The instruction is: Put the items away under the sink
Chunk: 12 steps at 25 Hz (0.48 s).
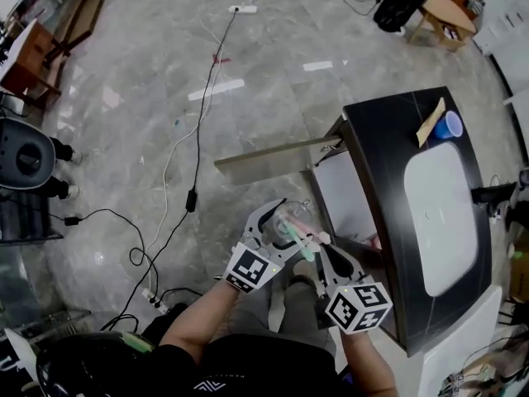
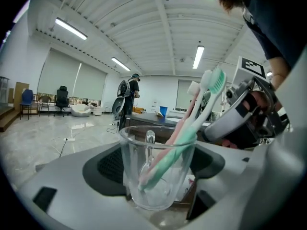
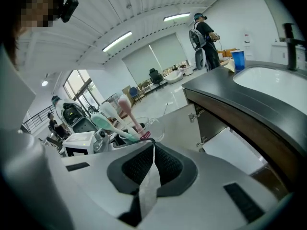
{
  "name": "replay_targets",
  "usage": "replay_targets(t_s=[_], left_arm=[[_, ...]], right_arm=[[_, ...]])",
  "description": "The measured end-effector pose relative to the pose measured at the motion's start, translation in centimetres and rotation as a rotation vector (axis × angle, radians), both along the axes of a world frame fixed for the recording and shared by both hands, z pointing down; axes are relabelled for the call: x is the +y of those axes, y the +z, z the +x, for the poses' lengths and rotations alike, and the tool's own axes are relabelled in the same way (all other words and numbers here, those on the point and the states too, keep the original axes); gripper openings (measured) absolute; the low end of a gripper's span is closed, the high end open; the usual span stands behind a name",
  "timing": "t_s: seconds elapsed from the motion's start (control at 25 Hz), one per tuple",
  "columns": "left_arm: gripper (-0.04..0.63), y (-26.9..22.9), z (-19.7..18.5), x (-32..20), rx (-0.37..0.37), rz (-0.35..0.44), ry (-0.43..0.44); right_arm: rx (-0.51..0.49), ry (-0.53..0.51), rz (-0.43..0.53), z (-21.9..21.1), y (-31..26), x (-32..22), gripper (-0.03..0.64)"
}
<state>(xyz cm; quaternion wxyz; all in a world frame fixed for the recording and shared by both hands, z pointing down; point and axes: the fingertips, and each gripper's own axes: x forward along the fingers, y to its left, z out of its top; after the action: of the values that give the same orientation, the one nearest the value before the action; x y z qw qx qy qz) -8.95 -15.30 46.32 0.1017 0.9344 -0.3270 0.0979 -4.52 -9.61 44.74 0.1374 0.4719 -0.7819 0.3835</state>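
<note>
Left tongs: clamped on a clear glass cup, one jaw on each side of its wall. The cup is upright, in the air over the floor, just left of the open cabinet. It holds three toothbrushes, green, pink and white, leaning right with heads up.

Left forearm is extended forward, marker cube facing up.

Right tongs: jaws together, pinching a thin whitish strip; what it is cannot be made out. Touching or just beside the left pair.

Cabinet door is swung open. Dark desk carries a white basin; cabinet interior mostly hidden.
</note>
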Motion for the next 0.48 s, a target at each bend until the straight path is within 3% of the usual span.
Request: replay_targets(t_s=[0.24,0.48], left_arm=[[0.383,3.7,0.5,-1.2,0.009,-0.018,0.005],[0.383,9.1,1.6,-2.2,0.022,-0.034,-0.051]], right_arm=[[0.022,0.02,-0.021,0.3,3.6,-1.1,0.038],[0.048,-0.017,-0.048,1.2,9.8,-1.0,0.038]])
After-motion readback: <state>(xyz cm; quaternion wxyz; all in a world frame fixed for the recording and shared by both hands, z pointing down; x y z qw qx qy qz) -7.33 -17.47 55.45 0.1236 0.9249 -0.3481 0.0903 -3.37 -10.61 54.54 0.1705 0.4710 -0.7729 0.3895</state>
